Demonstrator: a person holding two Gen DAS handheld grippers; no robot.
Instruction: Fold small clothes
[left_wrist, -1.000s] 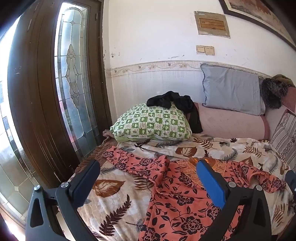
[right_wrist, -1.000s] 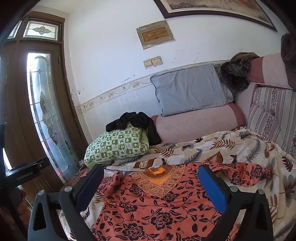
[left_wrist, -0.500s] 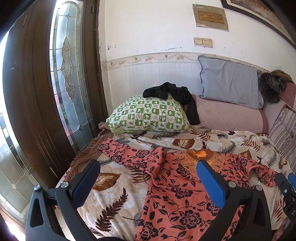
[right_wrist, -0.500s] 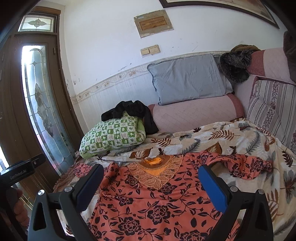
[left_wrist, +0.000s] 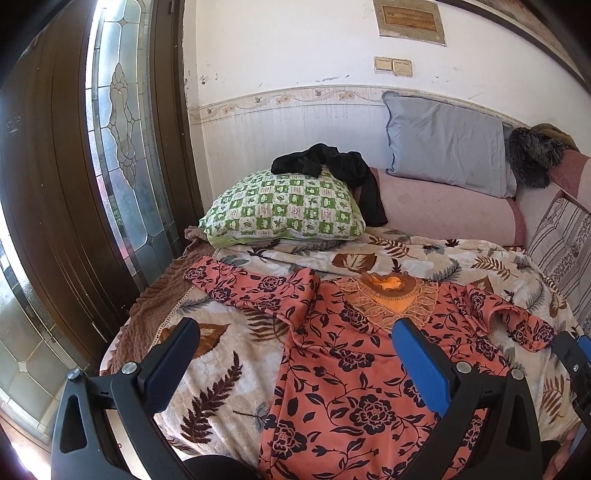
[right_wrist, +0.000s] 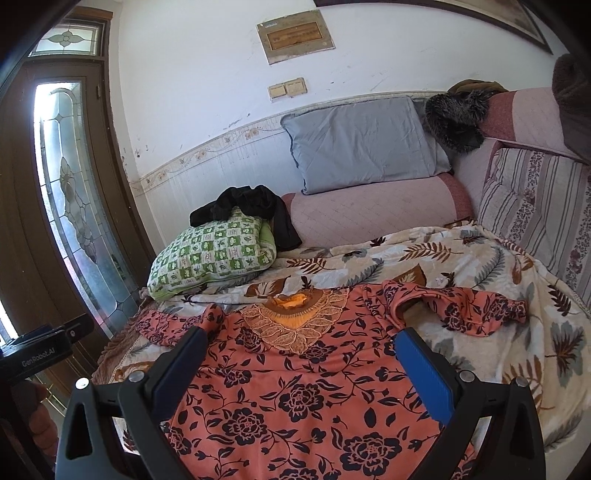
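Observation:
An orange top with black flowers (left_wrist: 354, 369) (right_wrist: 295, 384) lies spread face up on the leaf-print blanket (left_wrist: 221, 365) (right_wrist: 517, 317). Its embroidered neckline (left_wrist: 388, 295) (right_wrist: 295, 321) points toward the wall. One sleeve (left_wrist: 251, 288) lies out to the left, the other sleeve (right_wrist: 461, 306) is crumpled to the right. My left gripper (left_wrist: 295, 354) is open and empty above the top's left side. My right gripper (right_wrist: 301, 354) is open and empty above the top's chest. The right gripper's edge shows in the left wrist view (left_wrist: 576, 362).
A green checked pillow (left_wrist: 284, 210) (right_wrist: 214, 254) with a black garment (left_wrist: 332, 166) (right_wrist: 251, 206) on it lies at the back left. A grey pillow (left_wrist: 447, 144) and pink bolster (right_wrist: 376, 214) line the wall. A wooden glass door (left_wrist: 110, 166) stands left. A striped cushion (right_wrist: 535, 206) is right.
Both grippers have drawn back and risen a little from the bed, so more of the top and blanket shows. Both stay open. The top has not moved.

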